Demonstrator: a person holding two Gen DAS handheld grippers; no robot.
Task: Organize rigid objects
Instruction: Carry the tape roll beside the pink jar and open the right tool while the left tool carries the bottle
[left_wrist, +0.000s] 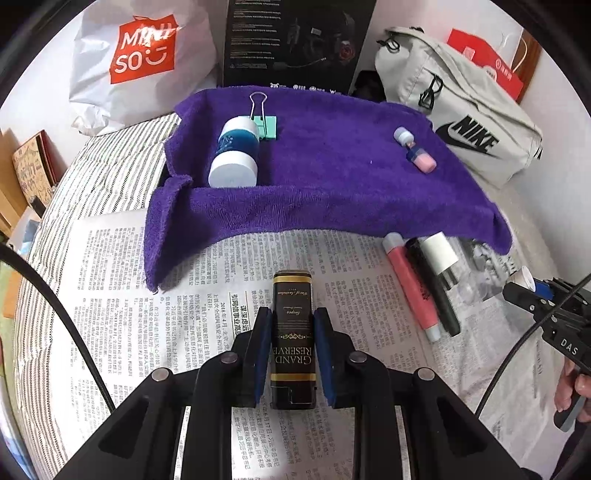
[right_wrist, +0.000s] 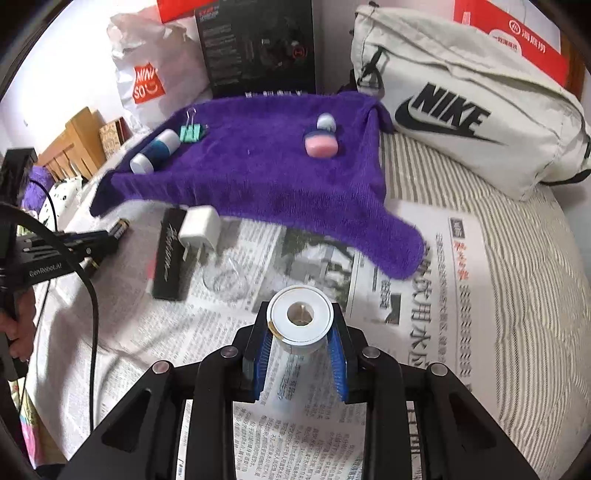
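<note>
Two grippers are each clamped on an item above the newspaper (left_wrist: 122, 280). The left gripper (left_wrist: 291, 343) holds a black "Grand Reserve" box (left_wrist: 293, 332) between its blue pads, both pads pressed to the box's long sides. The box's long axis runs straight along the fingers, its far end pointing toward the purple towel (left_wrist: 314, 173). The right gripper (right_wrist: 300, 332) grips a white round tube (right_wrist: 300, 317), its circular end with a central hole facing away from the camera's base, toward the towel; its long axis also runs along the fingers.

Just before the towel's near edge lie a pink tube (left_wrist: 410, 288), a black pen-like stick (left_wrist: 436, 291), a black flat box (right_wrist: 171, 254) and a white charger plug (right_wrist: 199, 229), all on the newspaper. On the towel rest a blue-and-white bottle (left_wrist: 234, 155) lying on its side, a green binder clip (left_wrist: 264, 123) touching it, and a small pink-and-blue item (left_wrist: 415, 149) well apart from them. Beyond the towel stand a Miniso bag (left_wrist: 144, 55) and a Nike bag (left_wrist: 465, 125).
</note>
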